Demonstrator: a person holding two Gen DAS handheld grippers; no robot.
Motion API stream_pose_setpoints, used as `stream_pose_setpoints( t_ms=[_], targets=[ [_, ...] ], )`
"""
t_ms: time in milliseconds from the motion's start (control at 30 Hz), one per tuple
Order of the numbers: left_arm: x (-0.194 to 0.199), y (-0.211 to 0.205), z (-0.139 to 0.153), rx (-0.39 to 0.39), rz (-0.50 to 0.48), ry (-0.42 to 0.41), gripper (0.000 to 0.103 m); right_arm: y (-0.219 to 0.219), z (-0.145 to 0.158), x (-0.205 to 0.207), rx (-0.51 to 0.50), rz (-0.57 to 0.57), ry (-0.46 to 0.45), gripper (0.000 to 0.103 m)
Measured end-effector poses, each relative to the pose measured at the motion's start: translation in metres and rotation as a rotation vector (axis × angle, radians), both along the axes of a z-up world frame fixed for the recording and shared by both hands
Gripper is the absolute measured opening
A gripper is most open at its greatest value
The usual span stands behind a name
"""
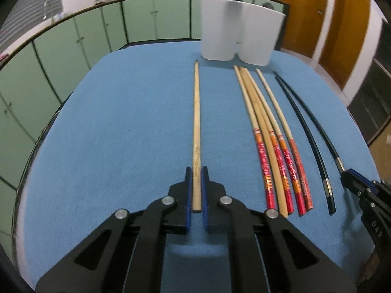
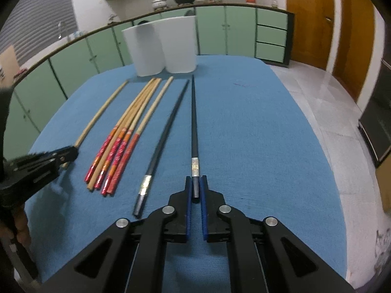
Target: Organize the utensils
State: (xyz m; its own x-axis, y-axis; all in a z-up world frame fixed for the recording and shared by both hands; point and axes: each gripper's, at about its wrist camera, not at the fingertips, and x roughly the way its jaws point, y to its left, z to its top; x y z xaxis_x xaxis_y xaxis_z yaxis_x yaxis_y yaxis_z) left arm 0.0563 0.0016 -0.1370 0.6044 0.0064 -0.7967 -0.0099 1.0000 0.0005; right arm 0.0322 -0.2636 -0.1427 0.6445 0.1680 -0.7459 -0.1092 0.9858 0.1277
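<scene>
Nearest the lens, left gripper (image 1: pixel 196 171) clamped tight on the butt of a plain wooden chopstick (image 1: pixel 196 122), tip aimed at 12 o'clock toward the white holder (image 1: pixel 240 31). At 2 o'clock, a bundle of red-handled chopsticks (image 1: pixel 276 151) lying on the blue tablecloth (image 1: pixel 110 134), touching one another. Further right, one black chopstick (image 2: pixel 161 136) loose on the cloth. Rightmost, right gripper (image 2: pixel 195 179) closed on a second black chopstick (image 2: pixel 193 122), also pointing at 12 o'clock
</scene>
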Motion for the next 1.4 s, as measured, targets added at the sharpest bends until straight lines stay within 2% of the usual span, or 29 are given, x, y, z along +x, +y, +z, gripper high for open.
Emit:
stream_pose_setpoints(
  t_ms=[200, 433, 600, 667, 733, 767, 800, 1000, 1400],
  targets=[
    [0.005, 0.01, 0.0, 0.001, 0.026, 0.004, 0.006, -0.005, 0.0, 0.0, 0.003, -0.04, 0.003, 0.006],
    [0.03, 0.018, 0.0, 0.004, 0.01, -0.001, 0.006, -0.009, 0.0, 0.026, 0.042, -0.056, 0.014, 0.006],
    [0.041, 0.019, -0.001, -0.012, 0.005, -0.003, 0.007, -0.009, 0.002, 0.035, 0.061, -0.036, 0.017, 0.007],
    [0.038, 0.024, 0.001, -0.042, 0.0, -0.004, 0.009, -0.012, 0.006, 0.028, 0.073, -0.031, -0.005, 0.009],
    [0.033, 0.029, 0.004, -0.075, -0.007, -0.005, 0.025, -0.013, 0.009, 0.021, 0.075, -0.011, -0.013, 0.011],
    [0.028, 0.031, 0.005, -0.081, -0.011, -0.014, 0.038, -0.013, 0.009, 0.015, 0.06, 0.003, -0.019, 0.012],
    [0.022, 0.033, 0.006, -0.078, -0.014, -0.023, 0.04, -0.013, 0.01, 0.012, 0.051, 0.012, -0.02, 0.013],
    [0.0, 0.041, 0.001, -0.091, -0.017, -0.021, 0.04, -0.014, 0.004, -0.006, 0.054, 0.042, 0.0, 0.017],
    [0.005, 0.031, -0.001, -0.084, -0.034, -0.029, 0.038, -0.007, -0.001, 0.018, 0.04, 0.023, 0.009, 0.017]
  ],
)
